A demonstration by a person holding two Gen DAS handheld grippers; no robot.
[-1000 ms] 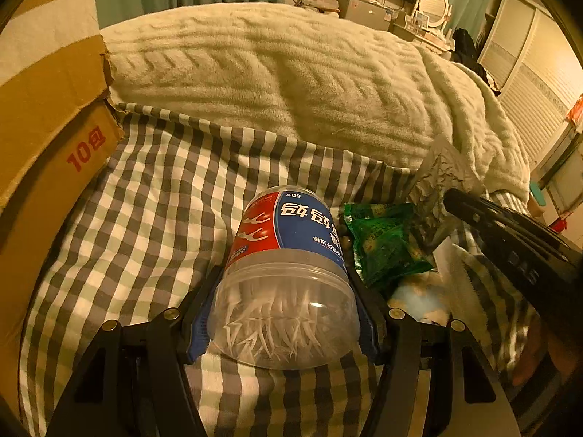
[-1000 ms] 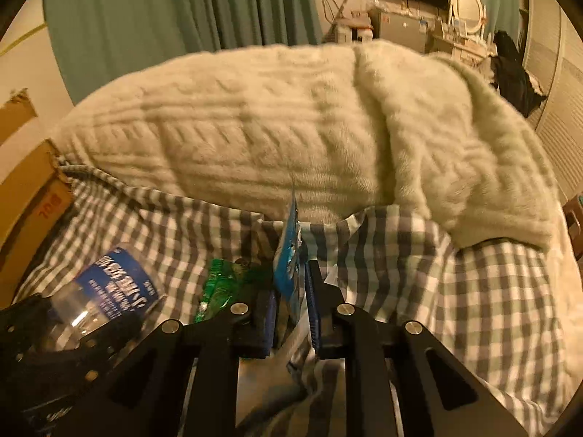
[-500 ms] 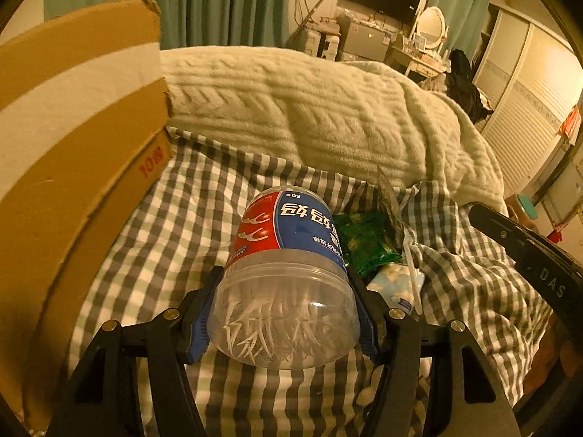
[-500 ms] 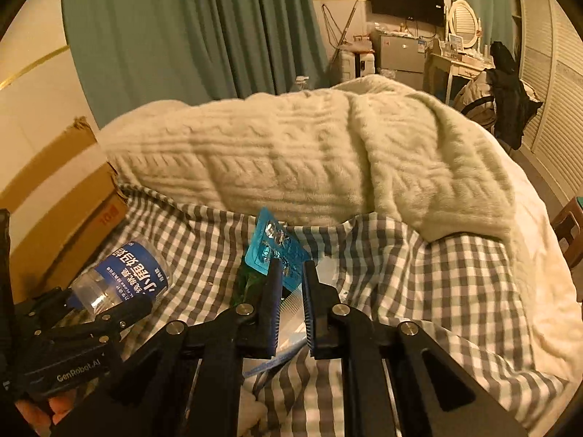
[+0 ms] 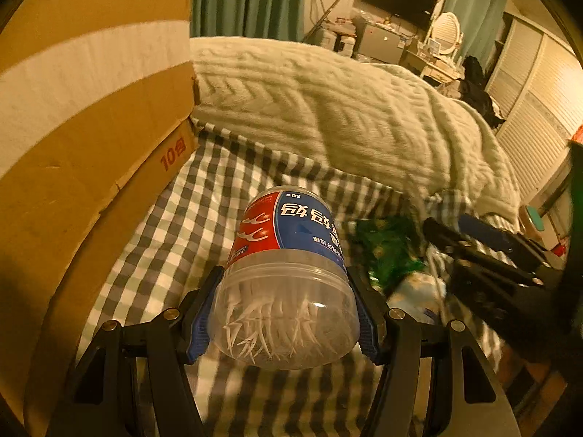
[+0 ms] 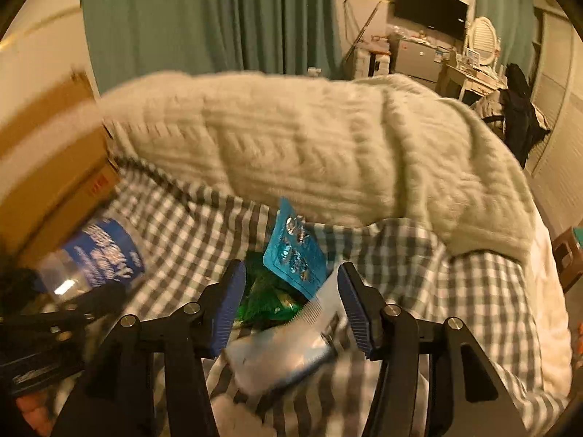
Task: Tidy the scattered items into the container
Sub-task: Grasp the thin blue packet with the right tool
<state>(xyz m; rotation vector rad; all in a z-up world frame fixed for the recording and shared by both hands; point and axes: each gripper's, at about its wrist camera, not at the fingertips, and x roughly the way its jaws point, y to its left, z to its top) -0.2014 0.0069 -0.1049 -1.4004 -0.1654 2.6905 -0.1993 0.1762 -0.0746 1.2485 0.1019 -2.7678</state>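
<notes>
Nearest in the left wrist view, the left gripper (image 5: 286, 313) has its jaws clamped on a clear plastic tub of floss picks (image 5: 286, 276), the blue pads pressing both sides of its transparent end. The tub's red and blue label points away from the camera, and the tub is held above the checked bedsheet (image 5: 175, 240).

In the right wrist view, the right gripper (image 6: 289, 306) has its jaws opening, with the pads standing apart and touching nothing. Between them, lower down, lie a white and silver packet (image 6: 280, 355) and a pale comb (image 6: 315, 309) on the sheet. Just beyond sit a green wrapper (image 6: 266, 300) and a blue blister card (image 6: 295, 251); the card stands tilted with its foil bubbles showing, and whether it rests on the wrapper cannot be told through the blur.

To the left of the sheet stands the cardboard box (image 5: 83, 138), its flap raised and red print on its side. The tub is beside it, not inside.

Farther back, a cream cable-knit blanket (image 5: 328, 109) lies heaped across the bed. Behind that hang green curtains (image 6: 204, 18), with a wall-mounted television (image 5: 399, 0) to the right.
</notes>
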